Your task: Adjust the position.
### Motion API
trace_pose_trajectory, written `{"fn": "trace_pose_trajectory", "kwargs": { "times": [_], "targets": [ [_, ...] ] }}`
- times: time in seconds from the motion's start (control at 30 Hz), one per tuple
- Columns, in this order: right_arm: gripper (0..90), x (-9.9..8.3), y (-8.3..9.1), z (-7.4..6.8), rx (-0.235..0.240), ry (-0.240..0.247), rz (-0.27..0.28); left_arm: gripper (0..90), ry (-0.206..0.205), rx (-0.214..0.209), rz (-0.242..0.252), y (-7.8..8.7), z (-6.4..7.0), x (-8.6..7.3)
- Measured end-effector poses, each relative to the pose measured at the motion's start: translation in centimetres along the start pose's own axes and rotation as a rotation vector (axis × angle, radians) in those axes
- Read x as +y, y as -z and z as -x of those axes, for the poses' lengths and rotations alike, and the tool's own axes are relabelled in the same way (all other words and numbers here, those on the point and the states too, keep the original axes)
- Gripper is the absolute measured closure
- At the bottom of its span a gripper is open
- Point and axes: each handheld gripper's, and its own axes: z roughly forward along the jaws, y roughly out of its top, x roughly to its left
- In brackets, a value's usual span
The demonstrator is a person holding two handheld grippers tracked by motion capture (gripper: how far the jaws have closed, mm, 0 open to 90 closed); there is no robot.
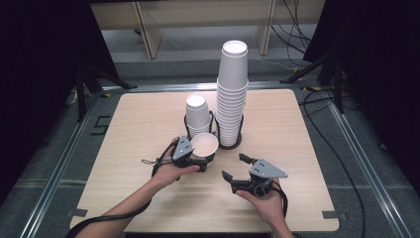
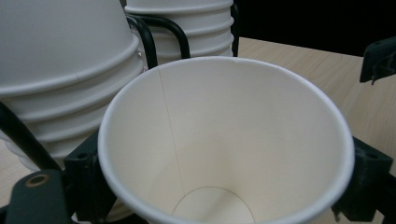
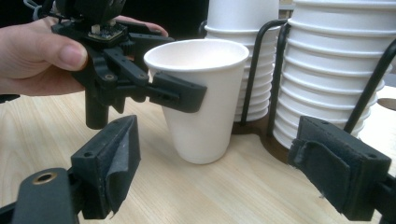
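A single white paper cup (image 1: 204, 144) (image 2: 224, 140) (image 3: 205, 98) stands upright just in front of the two cup stacks, its base on or barely above the tabletop. My left gripper (image 1: 204, 154) (image 2: 226, 186) (image 3: 154, 88) is shut on it below the rim, one jaw on each side. My right gripper (image 1: 234, 166) (image 3: 224, 172) stands open, a short way in front and to the right of the cup, nothing between its pads (image 3: 109, 163). It points at the cup.
A short cup stack (image 1: 197, 115) (image 2: 60, 70) (image 3: 233, 18) and a tall cup stack (image 1: 232, 89) (image 3: 336, 70) sit in black wire holders (image 3: 275, 70) right behind the held cup. The wooden table (image 1: 148, 124) has free room left, right and in front.
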Motion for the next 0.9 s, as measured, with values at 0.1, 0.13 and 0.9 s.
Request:
{"fn": "trace_pose_trajectory", "kwargs": {
  "times": [0.1,0.13,0.9],
  "targets": [
    [15.4,-0.08,-0.02,0.00,0.003,-0.006,0.020,12.8,-0.032,0.024,0.009,-0.01,-0.12,-0.14],
    [15.4,-0.12,-0.04,0.05,-0.006,0.004,0.022,12.8,-0.030,0.023,0.011,-0.02,-0.14,-0.17],
    [14.7,-0.52,0.00,0.65,-0.039,-0.004,0.008,3.6,-0.005,0.020,0.020,0.56,-0.20,-0.35]
  ]
}}
